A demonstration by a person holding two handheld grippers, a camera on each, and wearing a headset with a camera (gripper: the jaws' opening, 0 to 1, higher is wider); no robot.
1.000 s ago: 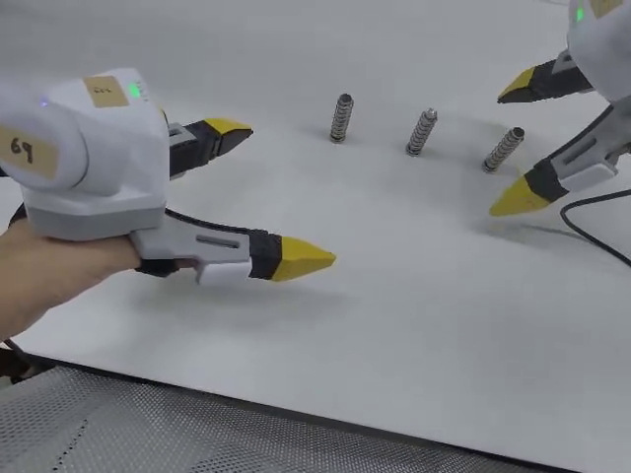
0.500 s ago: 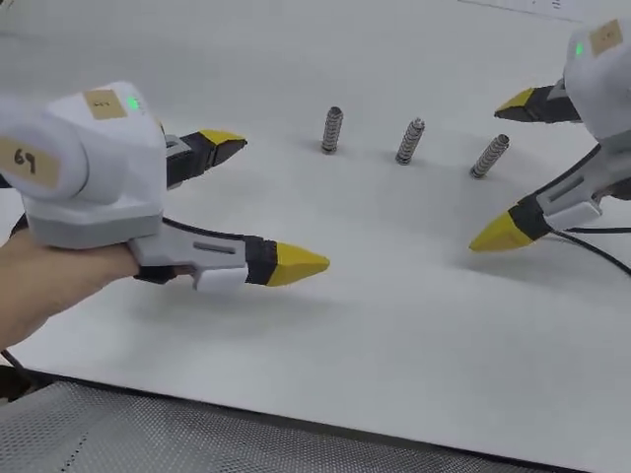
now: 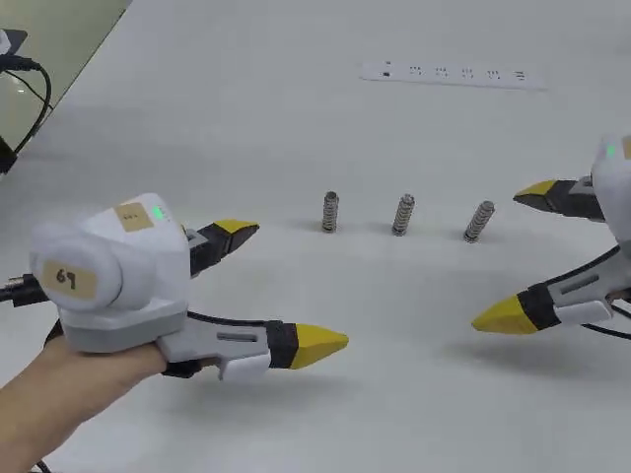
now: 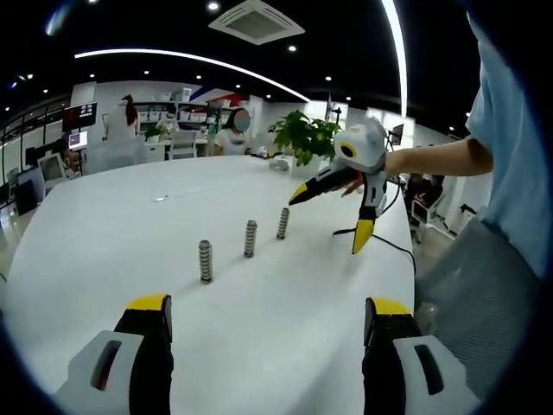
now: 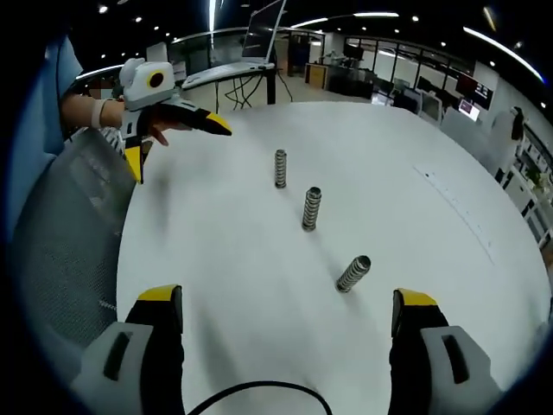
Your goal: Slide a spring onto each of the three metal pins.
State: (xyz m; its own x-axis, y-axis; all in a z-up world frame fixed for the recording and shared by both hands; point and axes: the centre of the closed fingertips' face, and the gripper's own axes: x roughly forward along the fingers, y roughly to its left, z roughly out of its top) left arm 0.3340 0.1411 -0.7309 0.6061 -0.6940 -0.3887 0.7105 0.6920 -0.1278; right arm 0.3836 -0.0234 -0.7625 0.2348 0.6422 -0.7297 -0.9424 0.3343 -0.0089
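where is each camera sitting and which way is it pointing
Head view: on the headset, looking forward and down at the white table and three springs; left gripper, right gripper and a hand show.
Left gripper view: on the left gripper, looking along its open jaws past the springs toward the right gripper; a forearm and shirt show.
Right gripper view: on the right gripper, facing over the springs at the left gripper.
Shared: both gripper views see the spring row from opposite ends.

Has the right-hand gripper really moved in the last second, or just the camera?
Yes. Judged against the rightmost spring, the right gripper has pulled back from it toward the near side, widening the gap between them.
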